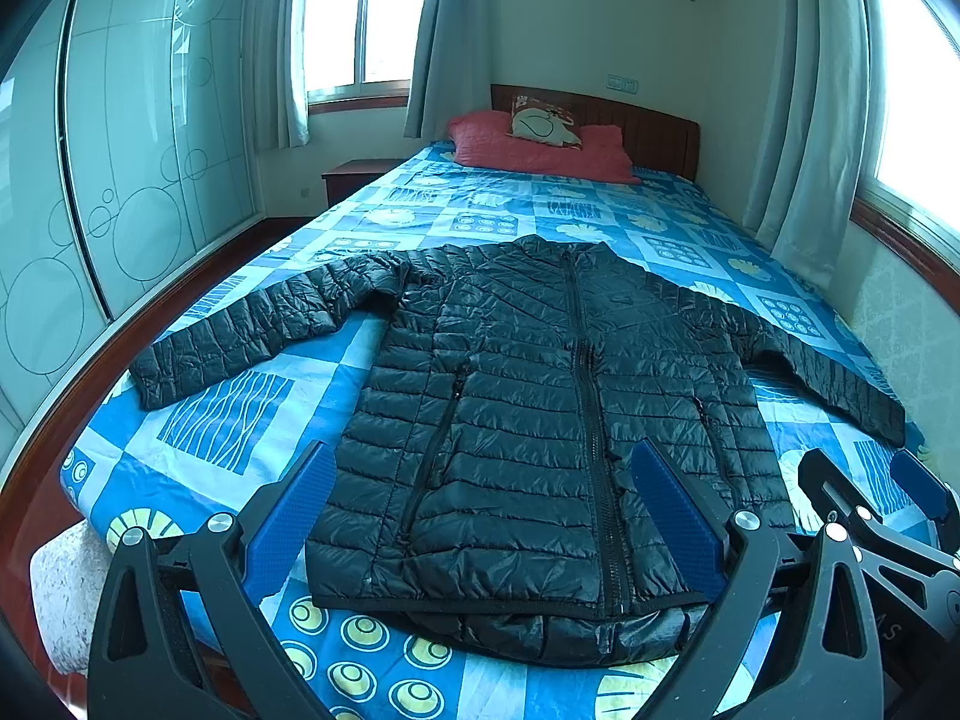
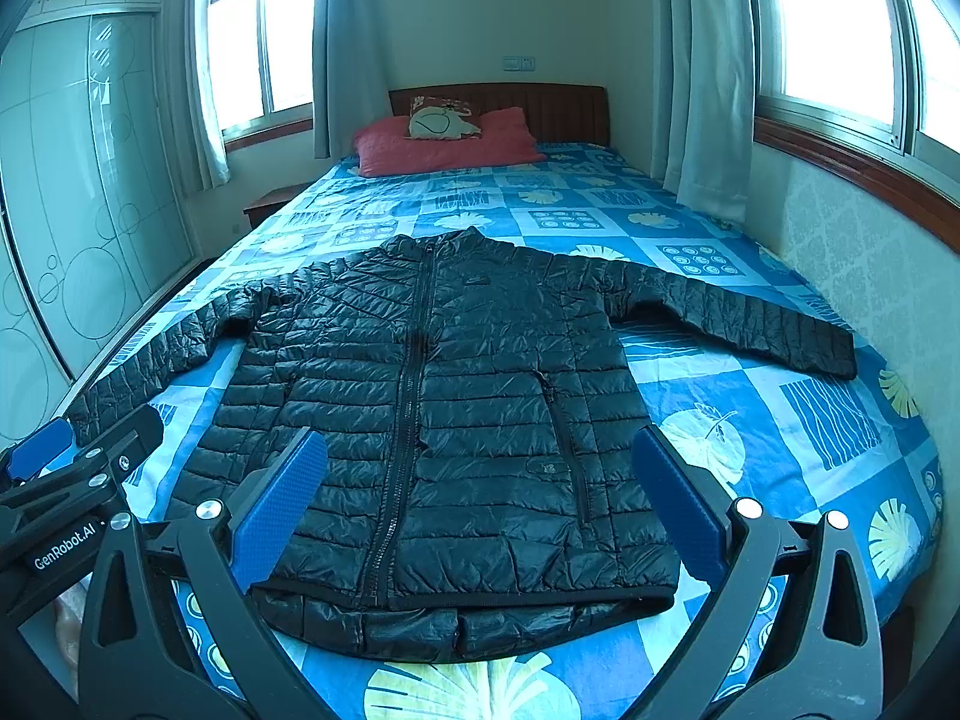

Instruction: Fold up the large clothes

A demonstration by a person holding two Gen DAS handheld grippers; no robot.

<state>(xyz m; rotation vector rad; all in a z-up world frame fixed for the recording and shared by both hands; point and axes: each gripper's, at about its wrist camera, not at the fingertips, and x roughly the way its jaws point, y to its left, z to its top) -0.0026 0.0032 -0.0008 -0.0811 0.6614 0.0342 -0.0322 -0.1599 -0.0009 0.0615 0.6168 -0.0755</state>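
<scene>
"GenRobot.AI" printed in white on left gripper (image 2: 42,456) body, seen from right wrist view. One black quilted puffer jacket (image 1: 540,408), zipped, glossy, flat on bed (image 1: 240,420), two sleeves spread left and right, hem near. Left gripper and right gripper (image 2: 480,516): blue ribbed pads spread wide, holding nothing. One red pillow (image 1: 540,150) far, one patterned cushion (image 1: 543,123) atop.

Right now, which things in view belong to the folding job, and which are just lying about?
For the job:
- black jacket, spread flat and zipped on the bed
- left hand-held gripper, open
- right hand-held gripper, open

Lying about:
- red pillow
- small cushion on top of it
- nightstand
- curtains
</scene>
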